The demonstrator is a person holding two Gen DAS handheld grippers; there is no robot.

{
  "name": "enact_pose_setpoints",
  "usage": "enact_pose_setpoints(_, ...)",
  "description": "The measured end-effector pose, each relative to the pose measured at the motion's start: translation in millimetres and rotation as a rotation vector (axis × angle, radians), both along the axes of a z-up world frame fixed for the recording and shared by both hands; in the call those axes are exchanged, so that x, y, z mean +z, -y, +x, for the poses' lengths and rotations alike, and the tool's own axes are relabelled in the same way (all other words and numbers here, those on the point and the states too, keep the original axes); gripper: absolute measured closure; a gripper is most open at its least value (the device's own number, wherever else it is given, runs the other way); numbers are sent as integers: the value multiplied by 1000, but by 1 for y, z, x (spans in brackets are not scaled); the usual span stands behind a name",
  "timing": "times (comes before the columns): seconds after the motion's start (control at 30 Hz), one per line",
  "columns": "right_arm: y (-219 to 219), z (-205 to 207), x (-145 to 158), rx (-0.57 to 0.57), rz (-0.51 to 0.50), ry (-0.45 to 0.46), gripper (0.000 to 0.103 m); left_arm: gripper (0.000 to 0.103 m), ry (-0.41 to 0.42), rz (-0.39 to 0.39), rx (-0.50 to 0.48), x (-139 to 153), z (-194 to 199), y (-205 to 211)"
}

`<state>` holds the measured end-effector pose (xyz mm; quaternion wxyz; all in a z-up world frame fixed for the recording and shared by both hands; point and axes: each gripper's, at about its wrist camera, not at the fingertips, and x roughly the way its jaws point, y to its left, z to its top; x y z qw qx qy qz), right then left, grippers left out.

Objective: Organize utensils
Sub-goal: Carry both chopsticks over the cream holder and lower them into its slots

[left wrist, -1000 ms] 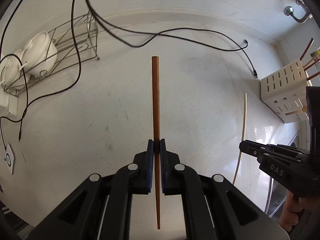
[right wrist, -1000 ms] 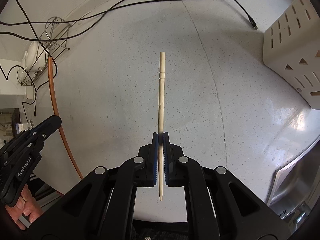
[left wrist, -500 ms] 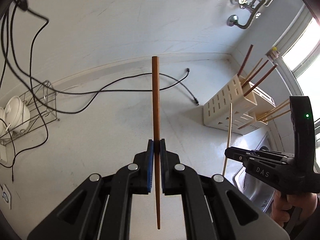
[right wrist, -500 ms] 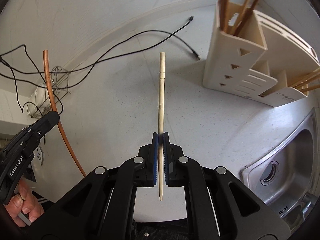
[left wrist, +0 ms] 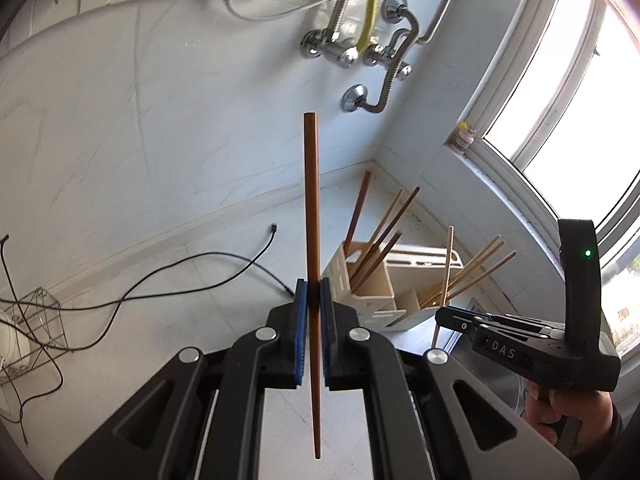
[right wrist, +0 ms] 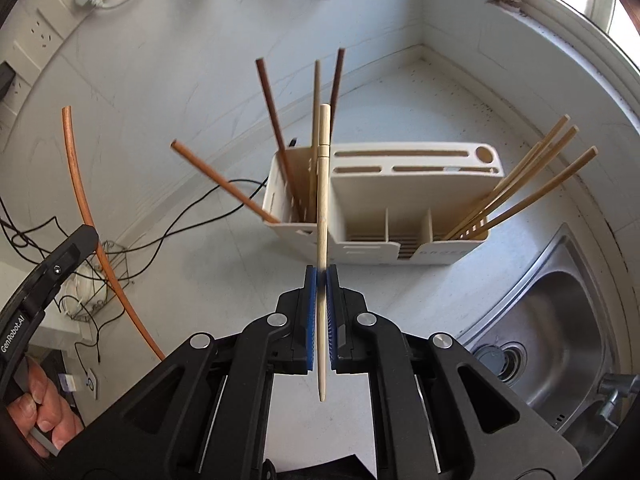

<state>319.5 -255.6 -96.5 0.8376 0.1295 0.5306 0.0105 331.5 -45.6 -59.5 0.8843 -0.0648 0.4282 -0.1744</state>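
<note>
Utensil holder [right wrist: 416, 216], cream, stands on the counter [right wrist: 248, 264] near its back corner, beside the sink [right wrist: 560, 320]; brown sticks fill its left compartment, pale ones its right. Left gripper [left wrist: 313, 300] pinches a brown chopstick [left wrist: 311, 208] upright. Right gripper [right wrist: 321, 280] pinches a pale chopstick [right wrist: 322, 184], held in front of the holder's left compartment.
</note>
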Motion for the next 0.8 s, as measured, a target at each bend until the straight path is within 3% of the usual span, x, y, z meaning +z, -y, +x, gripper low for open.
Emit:
enact_pose_setpoints(0.47,43,4,37,-73,-28,183,98,97,264,-24,-53,43,27,57)
enact_pose_setpoints(0.57,48,1,43,-83,-79,271,98,97,304,-80,-59,44,36,63)
enact_pose_setpoints(0.8,70,3,39,-101,-77,363,98,97,384,-67,-44,36,45,80)
